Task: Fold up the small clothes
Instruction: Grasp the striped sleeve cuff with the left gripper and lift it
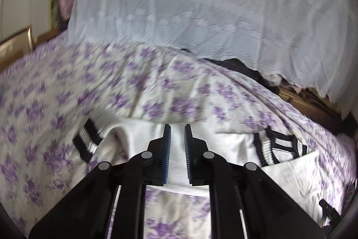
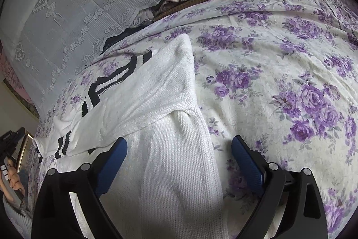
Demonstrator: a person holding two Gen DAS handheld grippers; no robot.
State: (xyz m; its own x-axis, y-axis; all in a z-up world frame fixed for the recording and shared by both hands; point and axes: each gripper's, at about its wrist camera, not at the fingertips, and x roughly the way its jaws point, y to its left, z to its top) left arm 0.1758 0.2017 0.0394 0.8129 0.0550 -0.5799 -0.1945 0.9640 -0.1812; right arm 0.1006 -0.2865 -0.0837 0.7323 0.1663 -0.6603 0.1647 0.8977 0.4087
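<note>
The white sweater lies across the flowered bed sheet, filling the lower middle of the right wrist view, one sleeve already folded over its body. The left tool is pinched nearly shut on a fold of the knit at bottom centre. The right tool stands wide open astride the sweater, gripping nothing. Best to carry the pinched edge across flat, keeping the striped cuff from dragging, and press the body down.
</note>
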